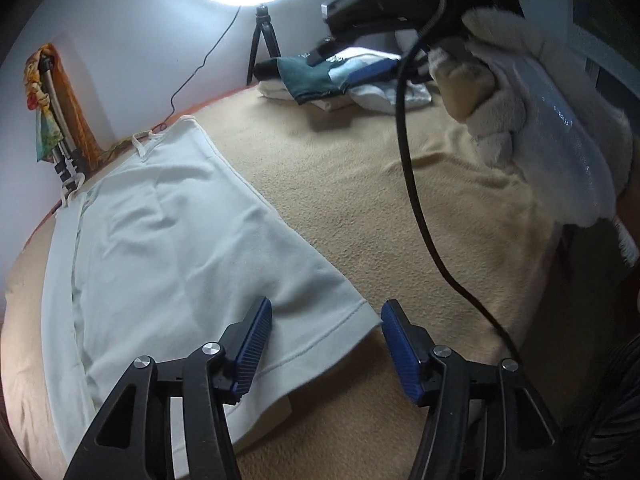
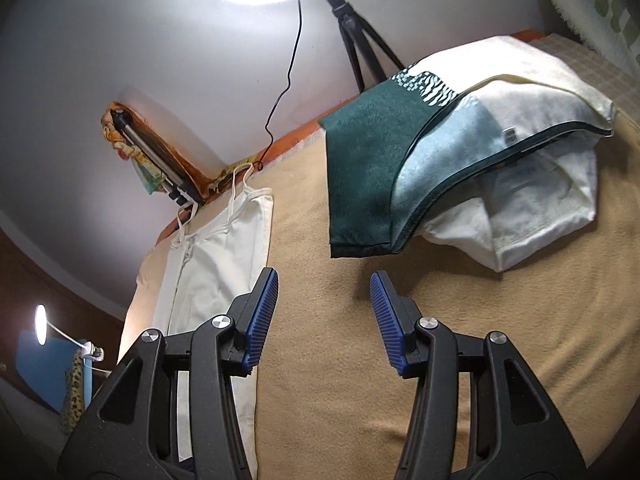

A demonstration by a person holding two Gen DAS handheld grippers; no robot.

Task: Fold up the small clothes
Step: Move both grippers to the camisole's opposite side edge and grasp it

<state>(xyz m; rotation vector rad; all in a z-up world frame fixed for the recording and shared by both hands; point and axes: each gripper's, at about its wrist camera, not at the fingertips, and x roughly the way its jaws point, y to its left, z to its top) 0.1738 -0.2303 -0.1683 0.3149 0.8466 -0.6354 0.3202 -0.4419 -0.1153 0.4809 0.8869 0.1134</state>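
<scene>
A white strappy top lies flat on the tan blanket, straps toward the wall. My left gripper is open, its jaws astride the top's near hem corner, just above the cloth. My right gripper is open and empty over bare blanket, with the white top to its left. In the left wrist view the right gripper is held by a gloved hand high at the back, near the clothes pile.
A pile of clothes, dark green over white, lies at the far end of the blanket. A ring light on a tripod stands behind it. A cable hangs from the right gripper. A second tripod leans at the wall.
</scene>
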